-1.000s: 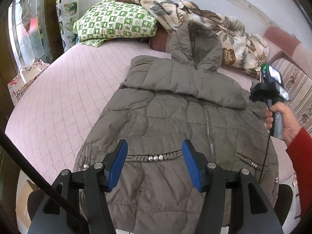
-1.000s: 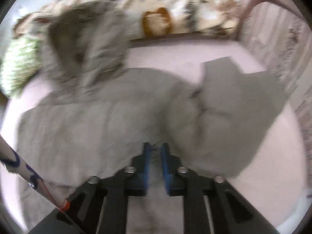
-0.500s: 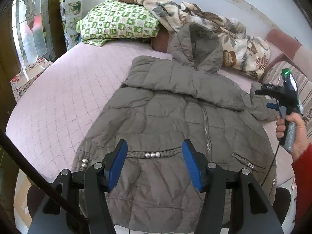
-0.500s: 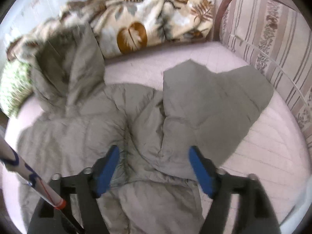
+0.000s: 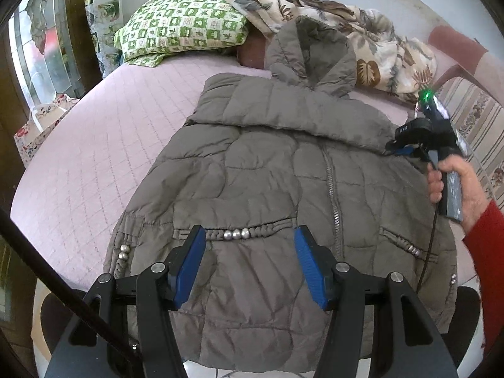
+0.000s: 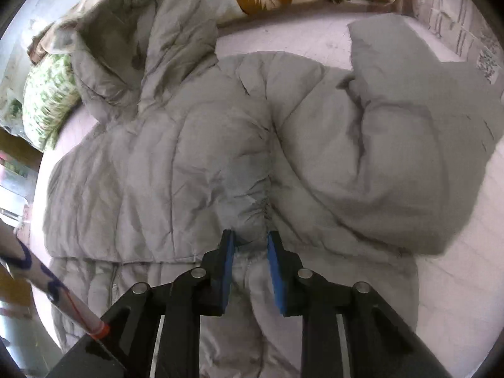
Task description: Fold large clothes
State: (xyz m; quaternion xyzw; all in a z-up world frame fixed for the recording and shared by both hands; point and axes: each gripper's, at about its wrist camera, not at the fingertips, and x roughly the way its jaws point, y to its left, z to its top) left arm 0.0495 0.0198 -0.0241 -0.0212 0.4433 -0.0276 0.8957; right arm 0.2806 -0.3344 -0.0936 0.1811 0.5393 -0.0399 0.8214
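A grey-brown hooded puffer jacket (image 5: 267,182) lies front up on the pink bed, hood toward the pillows. My left gripper (image 5: 249,261) is open and empty, hovering above the jacket's hem. My right gripper (image 6: 250,245) has its jaws closed on a bunch of jacket fabric (image 6: 249,220) at the right armpit seam. It also shows in the left wrist view (image 5: 406,148), at the jacket's right shoulder. The right sleeve (image 6: 409,132) lies folded and bunched beside the body.
A green checked pillow (image 5: 179,28) and a leaf-print blanket (image 5: 362,41) lie at the head of the pink quilted bed (image 5: 94,145). A striped chair (image 5: 472,116) stands at the right. A window (image 5: 34,47) is at the left.
My right gripper was shut, opened wide half a second ago, and has now closed on the fabric at the sleeve seam, lower and nearer the jacket. My left gripper has barely moved.
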